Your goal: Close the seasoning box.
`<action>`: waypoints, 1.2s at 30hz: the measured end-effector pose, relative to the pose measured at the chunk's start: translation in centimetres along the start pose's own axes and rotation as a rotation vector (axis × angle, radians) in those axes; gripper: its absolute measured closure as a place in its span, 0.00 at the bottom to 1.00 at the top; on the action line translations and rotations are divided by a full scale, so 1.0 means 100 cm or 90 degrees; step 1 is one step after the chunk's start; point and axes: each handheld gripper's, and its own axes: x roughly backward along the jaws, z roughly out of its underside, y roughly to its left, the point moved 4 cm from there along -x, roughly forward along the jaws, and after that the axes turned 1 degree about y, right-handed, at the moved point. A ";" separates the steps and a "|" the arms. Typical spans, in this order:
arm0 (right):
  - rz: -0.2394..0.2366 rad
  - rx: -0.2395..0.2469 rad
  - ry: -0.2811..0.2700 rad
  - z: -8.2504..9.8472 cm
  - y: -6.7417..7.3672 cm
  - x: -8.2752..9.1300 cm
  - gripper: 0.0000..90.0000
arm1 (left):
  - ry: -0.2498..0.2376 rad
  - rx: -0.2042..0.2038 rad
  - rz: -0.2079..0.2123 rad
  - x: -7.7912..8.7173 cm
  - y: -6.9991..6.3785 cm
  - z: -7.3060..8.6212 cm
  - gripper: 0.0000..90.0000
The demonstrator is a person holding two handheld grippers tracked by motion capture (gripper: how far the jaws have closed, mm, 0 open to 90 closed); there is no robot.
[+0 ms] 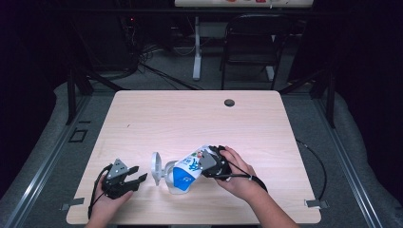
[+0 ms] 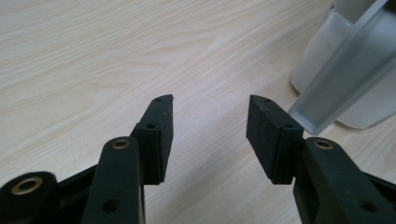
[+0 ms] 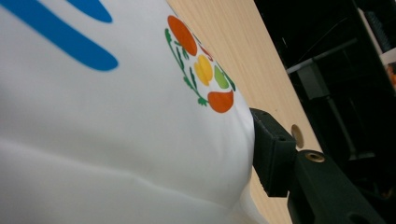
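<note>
Right gripper [image 1: 209, 164] clamped on tilted white pouch [image 1: 187, 171], mouth over white jug [image 1: 164, 173]; left gripper [image 1: 138, 176] open, empty, beside jug.

My light wood table [image 1: 199, 118] carried a white jug [image 1: 167, 176] with its lid flipped open, standing near the front edge. Far behind the jug, toward the back edge, a small dark round hole [image 1: 229, 102] sat in the tabletop.
</note>
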 end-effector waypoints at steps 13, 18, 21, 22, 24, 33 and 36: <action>-0.060 -0.128 -0.012 0.019 0.006 -0.007 0.64 | 0.001 0.000 -0.001 0.000 0.001 0.002 0.58; -0.076 -0.179 -0.022 0.028 0.007 -0.009 0.64 | 0.004 0.000 -0.001 0.001 0.001 0.002 0.58; -0.090 -0.220 -0.029 0.033 0.008 -0.010 0.64 | 0.000 0.002 -0.003 0.001 0.001 0.003 0.58; -0.095 -0.232 -0.029 0.035 0.008 -0.010 0.64 | 0.000 0.002 -0.003 0.001 0.001 0.003 0.58; -0.101 -0.257 -0.033 0.039 0.008 -0.011 0.64 | 0.000 0.001 -0.004 0.001 0.001 0.003 0.58; -0.121 -0.349 -0.041 0.054 0.008 -0.014 0.64 | -0.001 0.004 -0.006 0.001 0.000 0.003 0.58; -0.128 -0.384 -0.050 0.058 0.008 -0.015 0.64 | 0.001 0.001 -0.006 0.001 0.000 0.003 0.58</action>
